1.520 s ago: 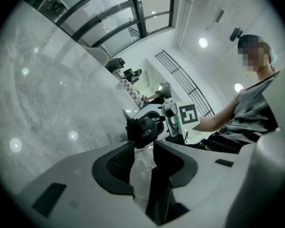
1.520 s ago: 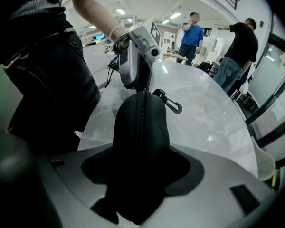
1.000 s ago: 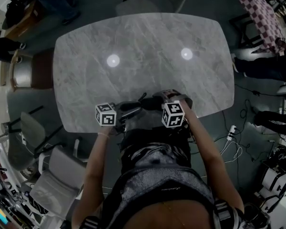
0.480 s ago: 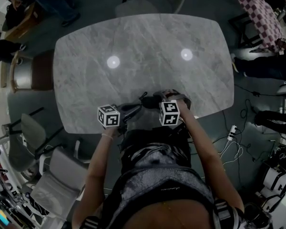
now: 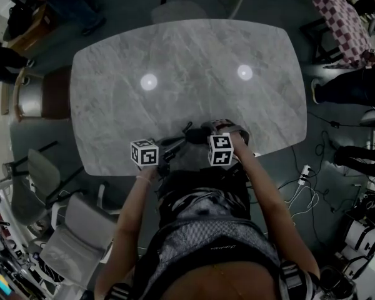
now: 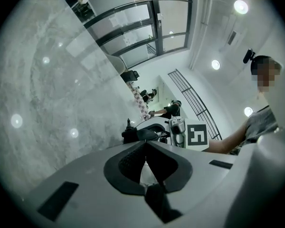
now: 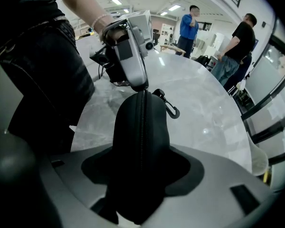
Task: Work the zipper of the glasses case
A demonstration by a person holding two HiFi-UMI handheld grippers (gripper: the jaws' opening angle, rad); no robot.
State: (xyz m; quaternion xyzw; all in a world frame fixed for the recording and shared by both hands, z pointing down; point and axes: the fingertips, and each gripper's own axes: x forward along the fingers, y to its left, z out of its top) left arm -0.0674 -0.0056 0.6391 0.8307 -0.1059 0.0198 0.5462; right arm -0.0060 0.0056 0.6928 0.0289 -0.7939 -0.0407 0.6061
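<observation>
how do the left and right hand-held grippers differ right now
The right hand-held gripper is clamped around the black glasses case; the left hand-held gripper has its jaws tip to tip, nothing bulky between. The right holds one end of the case; the left sits at the other, by the clip. Both work the same case at the table edge.

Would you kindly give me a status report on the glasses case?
Right claw clamped on glasses case. Left claw shut at the far end of the zipper. Zipper looks closed. Nothing in the way.
</observation>
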